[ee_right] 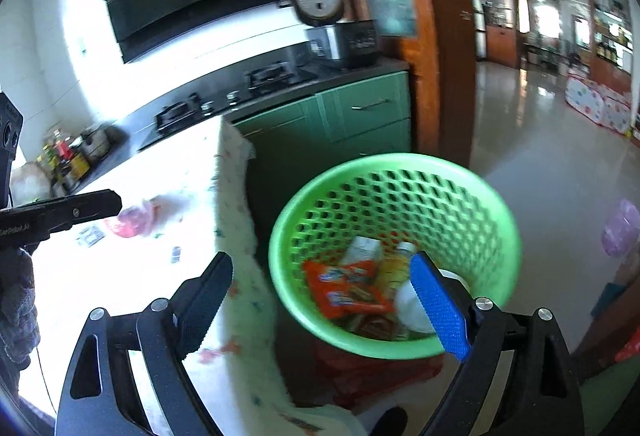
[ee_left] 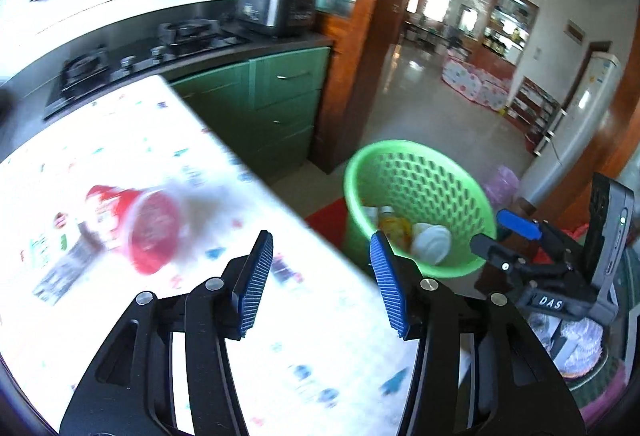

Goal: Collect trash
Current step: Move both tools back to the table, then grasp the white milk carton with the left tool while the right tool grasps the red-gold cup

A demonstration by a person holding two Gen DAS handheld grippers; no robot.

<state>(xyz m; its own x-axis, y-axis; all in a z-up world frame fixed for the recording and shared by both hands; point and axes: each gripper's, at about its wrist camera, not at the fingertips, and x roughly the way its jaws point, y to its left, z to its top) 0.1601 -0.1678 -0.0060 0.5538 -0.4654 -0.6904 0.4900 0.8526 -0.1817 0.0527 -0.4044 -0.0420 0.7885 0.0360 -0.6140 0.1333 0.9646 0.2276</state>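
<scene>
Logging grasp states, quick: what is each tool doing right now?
Left tool: open, holding nothing.
Right tool: open, holding nothing.

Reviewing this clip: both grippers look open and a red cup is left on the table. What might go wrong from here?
1. The red cup lies on its side on the table, so it may roll away when the open left gripper closes on it.
2. The green basket stands on the floor beyond the table edge; a release short of its rim would probably miss.
3. The right gripper is close by, so the two could bump.
</scene>
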